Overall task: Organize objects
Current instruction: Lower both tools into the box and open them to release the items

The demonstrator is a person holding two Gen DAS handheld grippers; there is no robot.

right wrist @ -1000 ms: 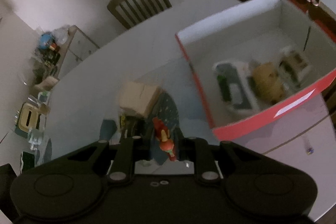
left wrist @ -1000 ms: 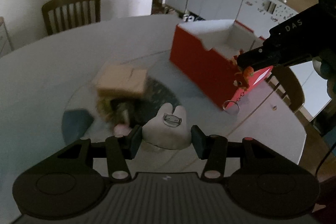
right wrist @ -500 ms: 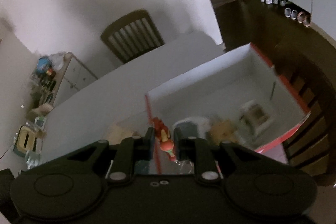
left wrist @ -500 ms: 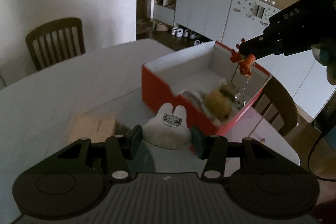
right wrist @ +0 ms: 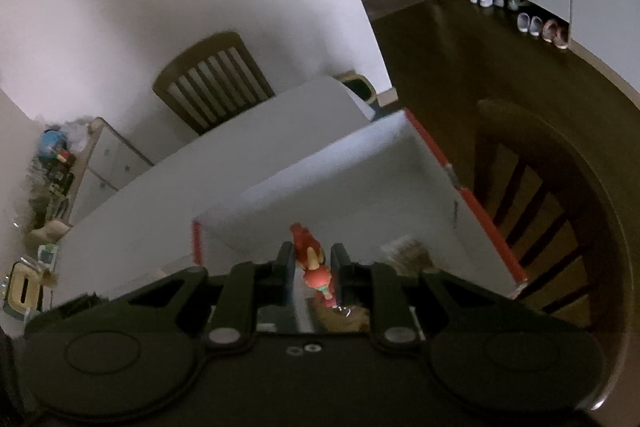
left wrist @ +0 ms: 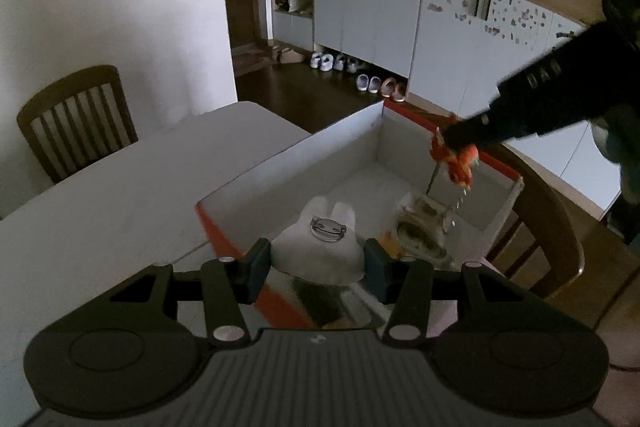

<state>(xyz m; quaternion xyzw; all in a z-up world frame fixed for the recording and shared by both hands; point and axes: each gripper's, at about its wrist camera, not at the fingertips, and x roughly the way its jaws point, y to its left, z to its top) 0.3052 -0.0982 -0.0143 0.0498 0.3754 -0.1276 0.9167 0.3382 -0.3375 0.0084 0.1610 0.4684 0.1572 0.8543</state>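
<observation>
Cargo position: white plush rabbit-shaped pin badge (left wrist: 320, 247) pinched in left tool (left wrist: 316, 263), poised above red cardboard box with white interior (left wrist: 288, 163), its floor ahead at 12 o'clock. Small red-orange figurine keychain (right wrist: 314, 263) pinched in right tool (right wrist: 312, 267), likewise over box. White bench (left wrist: 120, 187) below; dim room, wooden chair (left wrist: 76, 123) at 10 o'clock.

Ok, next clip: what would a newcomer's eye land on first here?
Probably the white bunny-shaped badge clamped in the left hand-held gripper, hanging over the near end of the red box. Next, the small red-orange keychain figure pinched in the right hand-held gripper, above the same box, which already holds a few items.
</observation>
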